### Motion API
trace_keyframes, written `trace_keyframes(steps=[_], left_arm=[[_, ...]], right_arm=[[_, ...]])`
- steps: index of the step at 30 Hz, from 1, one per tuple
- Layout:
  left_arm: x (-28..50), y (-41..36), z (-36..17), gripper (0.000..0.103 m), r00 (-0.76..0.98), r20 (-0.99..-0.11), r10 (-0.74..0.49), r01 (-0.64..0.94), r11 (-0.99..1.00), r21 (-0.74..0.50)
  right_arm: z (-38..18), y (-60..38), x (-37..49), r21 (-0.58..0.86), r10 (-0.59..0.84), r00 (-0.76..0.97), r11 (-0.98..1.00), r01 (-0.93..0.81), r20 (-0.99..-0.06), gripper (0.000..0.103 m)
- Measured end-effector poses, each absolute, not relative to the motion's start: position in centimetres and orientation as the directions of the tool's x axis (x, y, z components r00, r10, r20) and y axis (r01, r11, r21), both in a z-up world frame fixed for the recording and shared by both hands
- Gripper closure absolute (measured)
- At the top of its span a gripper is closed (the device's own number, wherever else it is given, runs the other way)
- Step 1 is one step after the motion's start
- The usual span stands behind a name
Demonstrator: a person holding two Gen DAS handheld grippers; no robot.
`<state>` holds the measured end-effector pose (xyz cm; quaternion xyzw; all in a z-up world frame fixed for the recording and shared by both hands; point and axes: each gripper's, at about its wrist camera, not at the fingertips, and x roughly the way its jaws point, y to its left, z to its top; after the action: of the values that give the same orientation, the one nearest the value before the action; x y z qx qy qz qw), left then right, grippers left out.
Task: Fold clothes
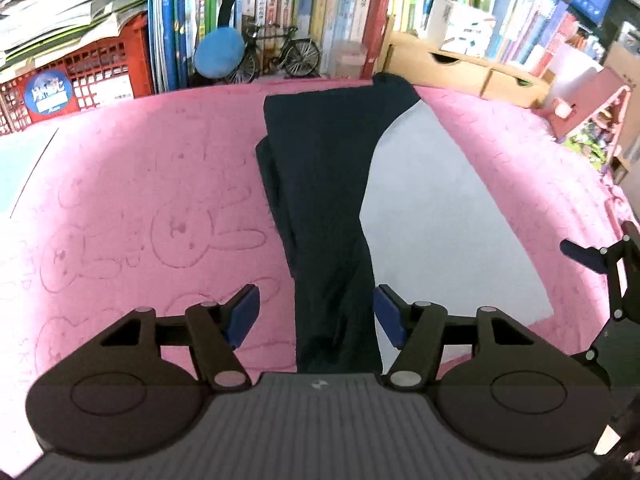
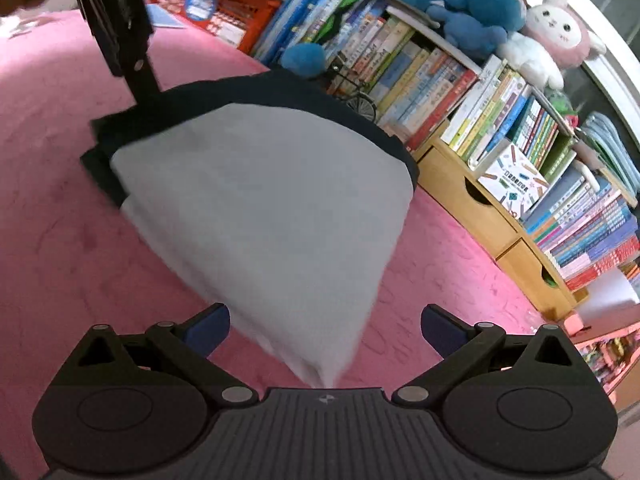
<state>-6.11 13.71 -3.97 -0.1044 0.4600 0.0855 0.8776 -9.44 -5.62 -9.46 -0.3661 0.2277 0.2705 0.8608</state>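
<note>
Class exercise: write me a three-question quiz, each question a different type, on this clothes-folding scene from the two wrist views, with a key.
1. True or false: the dark navy cloth strip lies on a pink plush blanket.
2. Which garment does the right gripper look over? A) light grey folded fabric B) red towel C) striped sock
3. Fill in: the left gripper has its jaws ____.

Key: 1 true; 2 A; 3 open

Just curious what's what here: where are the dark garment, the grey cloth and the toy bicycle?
dark garment (image 1: 320, 184): left wrist view, middle of its long panel.
grey cloth (image 2: 272, 200): right wrist view, centre of its top face.
toy bicycle (image 1: 298, 54): left wrist view, rear wheel.
</note>
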Motion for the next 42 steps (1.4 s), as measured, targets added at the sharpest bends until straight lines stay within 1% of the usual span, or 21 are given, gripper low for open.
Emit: trace_keyframes(steps=[3, 6, 10, 11, 12, 16, 19, 22, 24, 27, 28, 29, 31, 34, 36, 37, 39, 41, 42], left_arm=[[-5.3, 14.1, -6.4, 0.039, 0.480, -0.874, 0.075, -0.285, 0.956, -0.074], [-5.3, 14.6, -7.8, 0.039, 0.455, -0.890, 0.041, -0.299, 0.948, -0.109], [-5.3, 14.4, -8.2, 0.036, 0.447, -0.894, 0.038, -0.264, 0.960, -0.091], [-5.4, 14.3, -8.2, 0.035, 0.447, -0.894, 0.035, -0.252, 0.964, -0.088], [-5.5, 14.3, -8.3, 0.035, 0.449, -0.893, 0.035, -0.240, 0.967, -0.083], [-5.8, 14.2, -8.2, 0.035, 0.455, -0.890, 0.032, -0.221, 0.972, -0.078], [-5.5, 13.8, -8.2, 0.035, 0.448, -0.893, 0.051, -0.232, 0.971, -0.062], [-5.3, 13.5, -8.1, 0.035, 0.439, -0.896, 0.069, -0.242, 0.969, -0.044], [-5.3, 13.6, -8.0, 0.034, 0.434, -0.898, 0.066, -0.242, 0.969, -0.046], [-5.3, 13.6, -8.0, 0.032, 0.432, -0.900, 0.066, -0.231, 0.972, -0.040], [-5.3, 13.6, -8.0, 0.029, 0.432, -0.900, 0.062, -0.227, 0.973, -0.042], [-5.3, 13.5, -8.0, 0.022, 0.431, -0.901, 0.055, -0.216, 0.975, -0.044], [-5.3, 13.0, -8.2, 0.015, 0.427, -0.903, 0.041, -0.178, 0.983, -0.039], [-5.4, 13.0, -8.2, 0.015, 0.430, -0.902, 0.040, -0.179, 0.983, -0.042], [-5.6, 13.0, -8.2, 0.015, 0.436, -0.899, 0.038, -0.175, 0.984, -0.043], [-5.6, 13.0, -8.2, 0.015, 0.440, -0.897, 0.038, -0.174, 0.984, -0.043], [-5.8, 13.0, -8.2, 0.015, 0.452, -0.891, 0.042, -0.176, 0.984, -0.043], [-6.1, 12.9, -8.2, 0.015, 0.467, -0.883, 0.046, -0.179, 0.983, -0.043], [-6.3, 12.9, -8.2, 0.015, 0.477, -0.878, 0.047, -0.181, 0.982, -0.046]], right_arm=[[-9.1, -5.0, -8.3, -0.497, 0.277, 0.771, 0.630, -0.596, -0.573, 0.000], [-9.1, -5.9, -7.7, -0.521, 0.256, 0.784, 0.626, -0.580, -0.565, 0.000], [-9.6, -9.4, -7.4, -0.549, 0.186, 0.797, 0.635, -0.544, -0.575, 0.000], [-9.5, -10.4, -7.0, -0.517, 0.213, 0.783, 0.647, -0.561, -0.584, 0.000], [-9.4, -10.9, -7.0, -0.517, 0.222, 0.778, 0.637, -0.572, -0.587, 0.000], [-9.1, -11.4, -7.3, -0.574, 0.251, 0.787, 0.566, -0.591, -0.563, 0.000], [-8.8, -11.3, -7.3, -0.584, 0.261, 0.792, 0.557, -0.590, -0.551, 0.000], [-10.4, -8.7, -9.1, -0.692, 0.336, 0.833, 0.463, -0.553, -0.440, 0.000], [-11.3, -6.2, -9.0, -0.705, 0.354, 0.832, 0.446, -0.551, -0.426, 0.000], [-11.5, -5.9, -7.4, -0.690, 0.306, 0.845, 0.488, -0.535, -0.438, 0.000], [-11.3, -7.3, -7.2, -0.679, 0.297, 0.842, 0.499, -0.539, -0.450, 0.000], [-11.1, -8.8, -7.4, -0.659, 0.310, 0.829, 0.504, -0.559, -0.466, 0.000], [-10.9, -12.2, -8.2, -0.632, 0.383, 0.787, 0.470, -0.616, -0.483, 0.000], [-11.3, -14.3, -9.7, -0.703, 0.435, 0.759, 0.322, -0.634, -0.485, 0.000], [-11.1, -15.2, -9.9, -0.698, 0.465, 0.743, 0.309, -0.646, -0.482, 0.000], [-10.8, -15.3, -9.8, -0.685, 0.465, 0.733, 0.311, -0.659, -0.495, 0.000], [-9.4, -14.6, -9.7, -0.645, 0.426, 0.702, 0.295, -0.705, -0.571, 0.000], [-7.9, -13.8, -9.6, -0.601, 0.382, 0.662, 0.282, -0.748, -0.645, 0.005], [-6.3, -13.7, -9.4, -0.527, 0.413, 0.604, 0.296, -0.797, -0.682, 0.008]])
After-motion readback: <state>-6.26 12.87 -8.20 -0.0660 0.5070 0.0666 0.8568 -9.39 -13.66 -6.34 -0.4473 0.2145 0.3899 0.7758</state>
